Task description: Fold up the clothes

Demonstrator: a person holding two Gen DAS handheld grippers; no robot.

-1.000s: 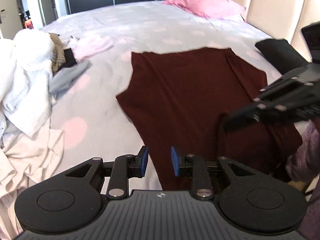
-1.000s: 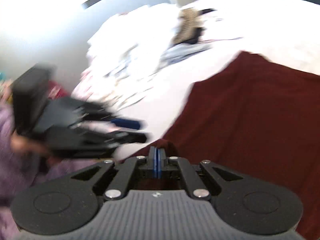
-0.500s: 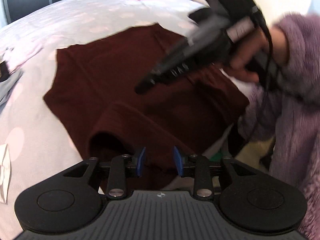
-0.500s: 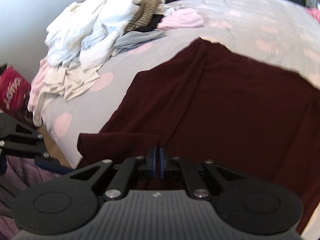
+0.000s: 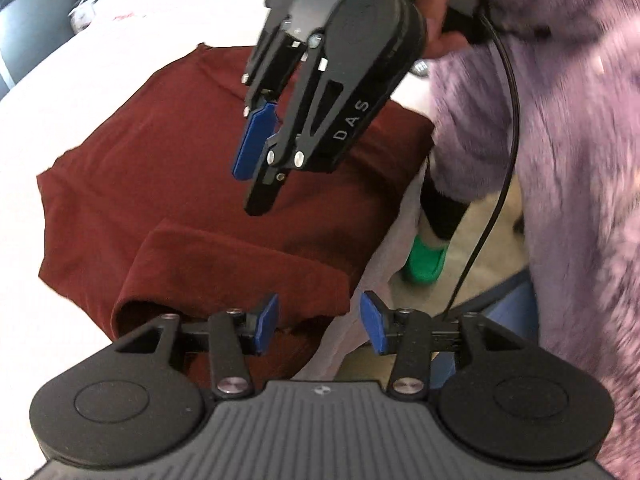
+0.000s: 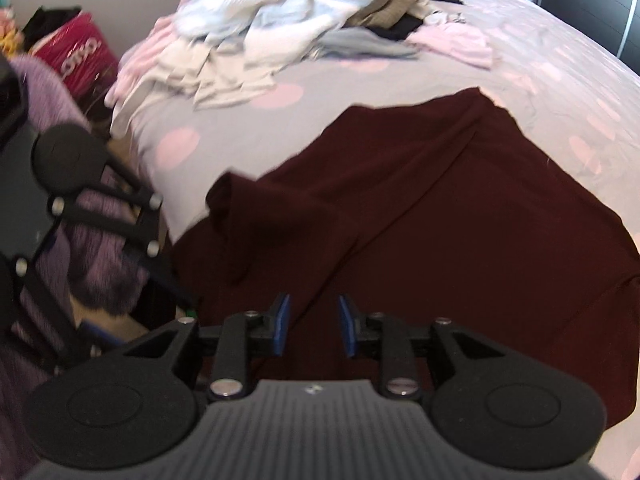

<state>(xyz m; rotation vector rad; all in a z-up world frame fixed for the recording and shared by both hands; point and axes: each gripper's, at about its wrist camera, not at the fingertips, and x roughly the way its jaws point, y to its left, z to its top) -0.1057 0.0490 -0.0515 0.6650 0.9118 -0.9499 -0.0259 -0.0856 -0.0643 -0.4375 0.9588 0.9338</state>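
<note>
Bed [image 6: 360, 80]: a grey cover with pink dots is being shown; the maroon garment is lying spread on it, near the edge closest to the person.
Pile [image 6: 288, 12]: unfolded laundry, white, pink and brown, is being left heaped at the far corner, well apart from the garment.
Garment [image 6: 460, 216]: it is being laid mostly flat, with one sleeve [image 5: 224, 264] turned in over the body near the bed edge; part of it is hanging over that edge.
Step in hand: judged as the early folding of the garment, the sleeve fold being finished and let go.
Right gripper [image 6: 312, 326]: its jaws are being held parted, nothing gripped, hovering over the near part of the garment.
Left gripper [image 5: 318, 324]: its jaws are being held wide apart and empty, just above the folded sleeve at the bed edge.
Next move: a fresh grasp is probably being called for, likely on an edge or corner of the garment by each gripper, so that the cloth can be carried over evenly without dragging the sleeve loose.
</note>
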